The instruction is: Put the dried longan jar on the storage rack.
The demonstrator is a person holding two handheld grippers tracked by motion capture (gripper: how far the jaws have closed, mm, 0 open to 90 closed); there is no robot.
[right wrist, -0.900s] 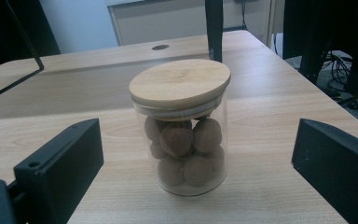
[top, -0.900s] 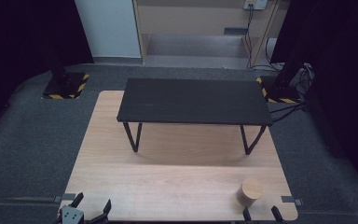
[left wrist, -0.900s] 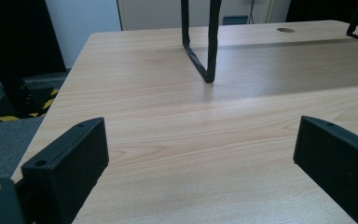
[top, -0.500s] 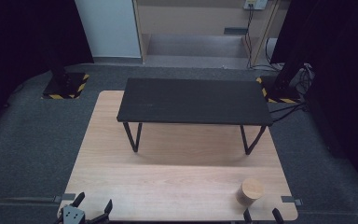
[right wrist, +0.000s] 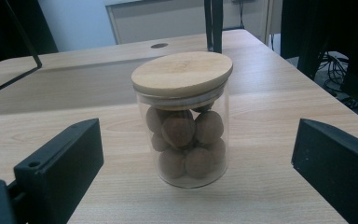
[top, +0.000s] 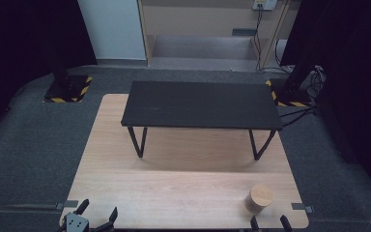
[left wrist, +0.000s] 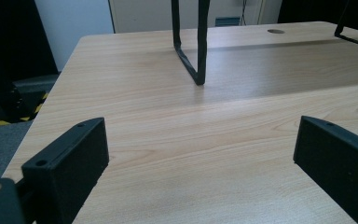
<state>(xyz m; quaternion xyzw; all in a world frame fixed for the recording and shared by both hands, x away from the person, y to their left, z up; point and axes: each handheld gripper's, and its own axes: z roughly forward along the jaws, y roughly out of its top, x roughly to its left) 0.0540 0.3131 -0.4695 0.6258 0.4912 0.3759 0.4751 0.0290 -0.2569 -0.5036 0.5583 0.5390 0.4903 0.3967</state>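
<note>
- Left gripper [top: 96,213]: sitting at the near left corner of the table [top: 174,193], jaws spread wide and gripping nothing. In the left gripper view [left wrist: 200,154] bare wood is lying between the two black jaws.
- Right gripper [top: 270,223]: showing at the near right edge of the table, jaws likewise standing wide apart and empty. In the right gripper view [right wrist: 196,158] the jaws are flanking the jar without touching it.
- Jar [right wrist: 182,119]: standing upright on the table near its right front corner, seen from above as a round wooden top [top: 259,198] just beyond the right gripper's jaw tips.
- Lid [right wrist: 182,73]: a flat wooden disc, sitting closed on the jar's mouth.
- Contents: round brown nuts [right wrist: 182,133] are filling most of the clear glass.
- Shelf [top: 200,104]: a low black rack standing on thin metal legs across the far half of the table, well apart from the jar; one leg [left wrist: 191,42] is rising ahead of the left gripper.
- Table: light wood, resting on grey carpet [top: 34,145].
- Background: two black stands with yellow-striped bases [top: 67,87] are flanking the far corners; cables [top: 302,113] are trailing at the far right.
</note>
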